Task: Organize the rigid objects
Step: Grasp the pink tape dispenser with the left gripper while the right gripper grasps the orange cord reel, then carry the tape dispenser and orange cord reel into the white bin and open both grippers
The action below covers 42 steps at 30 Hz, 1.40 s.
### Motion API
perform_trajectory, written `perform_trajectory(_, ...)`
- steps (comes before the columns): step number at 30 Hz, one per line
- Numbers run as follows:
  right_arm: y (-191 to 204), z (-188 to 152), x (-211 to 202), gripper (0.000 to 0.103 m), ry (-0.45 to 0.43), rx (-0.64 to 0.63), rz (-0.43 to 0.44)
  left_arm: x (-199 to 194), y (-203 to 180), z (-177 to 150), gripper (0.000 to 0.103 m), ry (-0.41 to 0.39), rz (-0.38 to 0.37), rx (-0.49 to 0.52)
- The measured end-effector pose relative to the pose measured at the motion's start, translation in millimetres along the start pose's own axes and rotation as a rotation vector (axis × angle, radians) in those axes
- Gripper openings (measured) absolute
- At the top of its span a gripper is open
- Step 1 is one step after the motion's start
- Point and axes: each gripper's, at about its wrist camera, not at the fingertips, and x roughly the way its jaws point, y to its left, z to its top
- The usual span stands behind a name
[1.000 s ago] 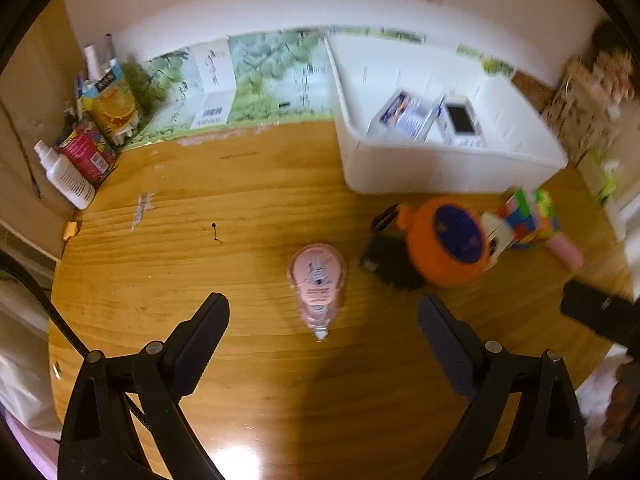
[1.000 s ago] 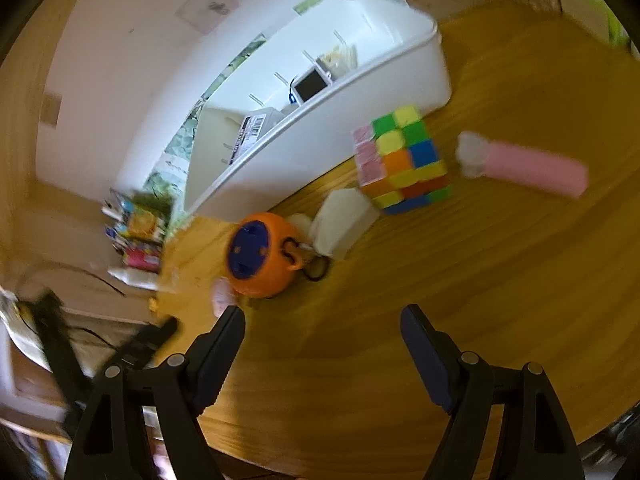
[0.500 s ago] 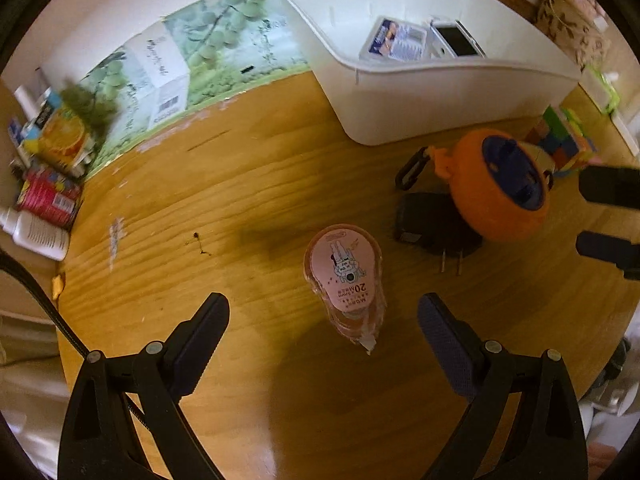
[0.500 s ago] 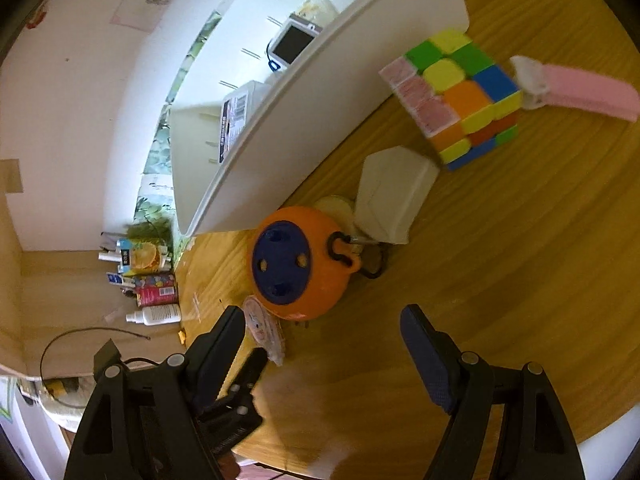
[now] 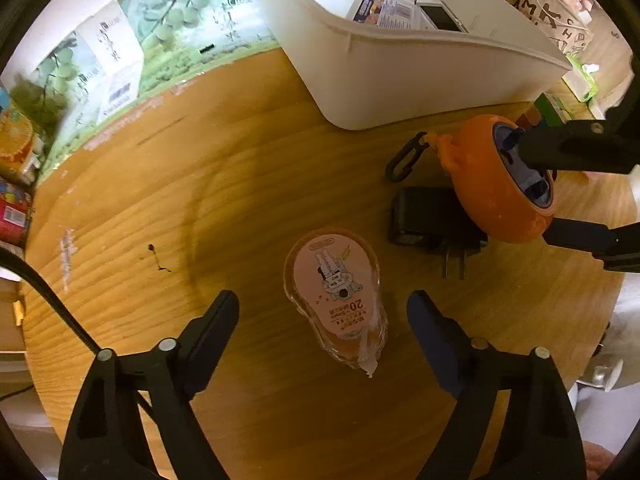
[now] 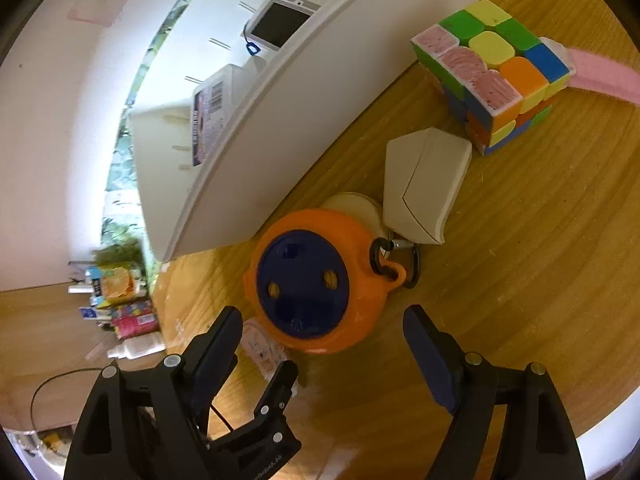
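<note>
A pink correction-tape dispenser (image 5: 338,294) lies flat on the wooden table, between the fingers of my open left gripper (image 5: 322,314). An orange round reel with a blue face (image 6: 310,286) sits just ahead of my open right gripper (image 6: 322,330); in the left wrist view the reel (image 5: 494,184) has the right gripper's fingers (image 5: 576,152) on both sides of it. A black plug adapter (image 5: 430,220) lies beside the reel. A white bin (image 6: 304,120) behind holds a small screen device (image 6: 280,24) and a printed box (image 6: 208,116).
A colour cube (image 6: 494,74), a white folded case (image 6: 424,184) and a pink stick (image 6: 600,76) lie right of the reel. Bottles and packets (image 6: 124,304) stand at the table's far left. A printed cardboard box (image 5: 116,68) leans on the wall.
Both grippers have moved forward and down. The tape dispenser now lies between the left fingers, and the right gripper has closed in on the orange reel.
</note>
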Motion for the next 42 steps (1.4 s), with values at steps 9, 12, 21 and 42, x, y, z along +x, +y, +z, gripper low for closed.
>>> perform_trajectory(9,13.3,2.0,17.6,0.085,0.007,0.012,-0.12,4.5,2.1,5.9,0.072,-0.001,-0.033,0.011)
perform_trajectory(12,19.7,0.7,22.7,0.085,0.003,0.012,-0.155,4.5,2.3,12.6,0.064,-0.012,-0.024,0.026)
perform_trajectory(21,37.3,1.1,32.2,0.085,-0.006,0.007,-0.241,0.2,4.0,18.4,0.055,-0.025,-0.044,0.015)
perform_trajectory(42,51.0,-4.4,40.7,0.077,-0.002,-0.019,-0.253,-2.4,25.2,12.3,0.055,-0.03,-0.095,-0.027)
